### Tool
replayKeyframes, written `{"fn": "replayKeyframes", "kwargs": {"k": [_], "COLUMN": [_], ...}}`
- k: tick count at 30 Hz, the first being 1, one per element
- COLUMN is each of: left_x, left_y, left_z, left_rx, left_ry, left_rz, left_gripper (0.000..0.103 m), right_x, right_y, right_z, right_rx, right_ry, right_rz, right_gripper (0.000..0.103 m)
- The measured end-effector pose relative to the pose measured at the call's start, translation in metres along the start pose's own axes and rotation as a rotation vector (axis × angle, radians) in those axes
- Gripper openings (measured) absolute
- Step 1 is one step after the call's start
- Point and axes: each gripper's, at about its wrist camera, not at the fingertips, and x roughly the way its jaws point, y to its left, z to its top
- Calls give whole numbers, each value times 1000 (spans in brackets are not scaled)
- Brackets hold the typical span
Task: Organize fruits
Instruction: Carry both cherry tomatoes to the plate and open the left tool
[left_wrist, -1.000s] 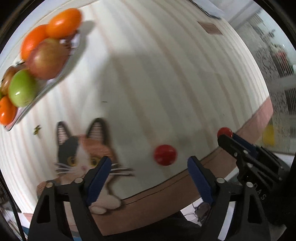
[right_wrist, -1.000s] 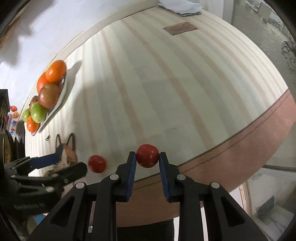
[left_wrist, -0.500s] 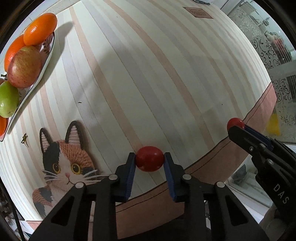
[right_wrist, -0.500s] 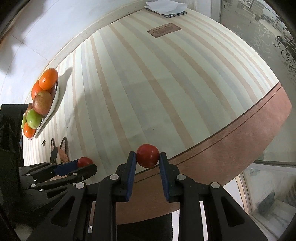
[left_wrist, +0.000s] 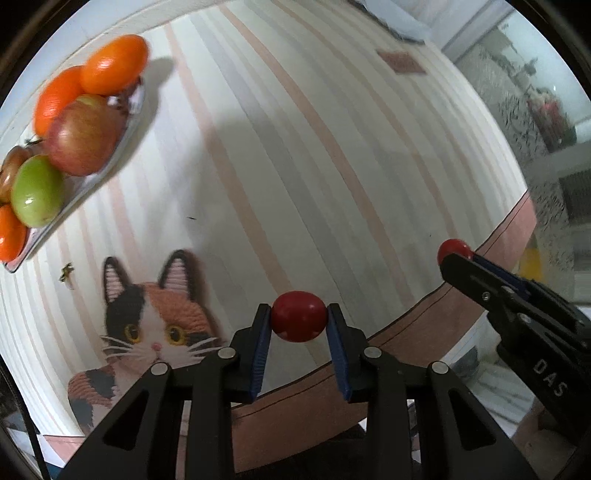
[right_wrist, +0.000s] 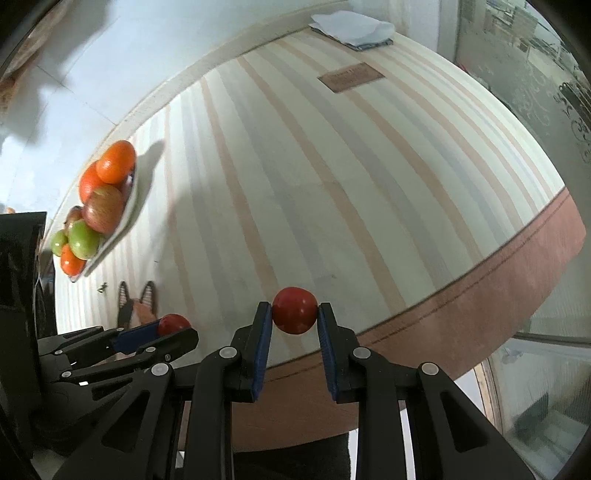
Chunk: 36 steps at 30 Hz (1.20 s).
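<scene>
Presently, the left gripper (left_wrist: 299, 322) was recorded clamped on a small red fruit (left_wrist: 299, 321), pinched across its width between the blue pads (left_wrist: 261, 341) near their tips, presumably so that it would not roll free. Just to its right, the right gripper (right_wrist: 295, 316) was noted likewise closed on a second red fruit (right_wrist: 294, 310), held the same way. Both fruits were judged clear of the striped tablecloth (left_wrist: 295, 166) below. Beyond the left gripper's pads and well off to the left, the fruit plate (left_wrist: 127, 122) was seen piled with oranges (left_wrist: 110, 64), an apple (left_wrist: 83, 140) and a green fruit (left_wrist: 37, 190); it was taken as the likely destination. A cat-shaped mat (left_wrist: 155, 325) lay near, left of the fingers.
</scene>
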Motion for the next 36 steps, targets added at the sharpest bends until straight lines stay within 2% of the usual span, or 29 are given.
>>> {"fn": "replayKeyframes", "kwargs": {"k": [6,9,13,16,18,21,26,30,36], "left_x": [-57,-87,-113,-117,-112,-100,-88,-79,-75], "left_y": [53,94,151,198,226,267,291,302,308], "left_z": [-5,-8,-17,-21,-20,-19,-13,-4,8], "left_rx": [-113,-188,-317,-425,-505,-625,-699,-725,-737], "left_ry": [-92,-146,-186,-204,-203,-191,-179,-157,-146], "left_rz": [-35,-32,-50,-56,-87,-157,-256,-266,-249], "left_gripper": [27,27,27,27,27,27,27,27,28], "right_x": [-10,-8,1,10,15,25,46,60,70], "right_y": [38,72,133,184,218,270,330,347,354], "right_z": [13,21,28,38,43,49,49,49,57], "right_rx": [-61,-112,-211,-303,-380,-514,-704,-799,-840], "right_ry": [-14,-4,31,56,54,51,67,78,111], "right_rz": [79,147,248,317,338,350,325,283,270], "right_gripper": [27,27,27,27,27,27,27,27,28]}}
